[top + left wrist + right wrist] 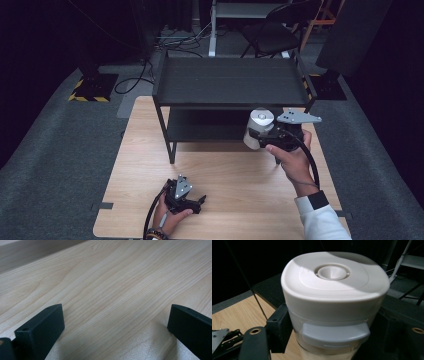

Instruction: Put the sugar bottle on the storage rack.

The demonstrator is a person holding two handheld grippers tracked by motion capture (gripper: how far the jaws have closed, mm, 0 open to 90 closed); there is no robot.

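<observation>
A white canister [260, 120] with a rounded lid and a grey front latch hangs in the air in front of the black shelf rack [230, 80], level with its lower shelf. My right gripper [255, 135] is shut on its body from both sides. In the right gripper view the canister [334, 290] stands upright between the two black jaws of the right gripper [330, 331]. My left gripper [200, 201] rests low over the wooden table [230, 170] near its front edge. The left gripper [115, 322] is open, with only bare wood between its jaws.
The two-tier black rack stands on the far half of the table, its top shelf bare. Grey carpet surrounds the table. A black chair [272, 35] and a desk leg stand behind the rack. Cables run across the floor at the back left.
</observation>
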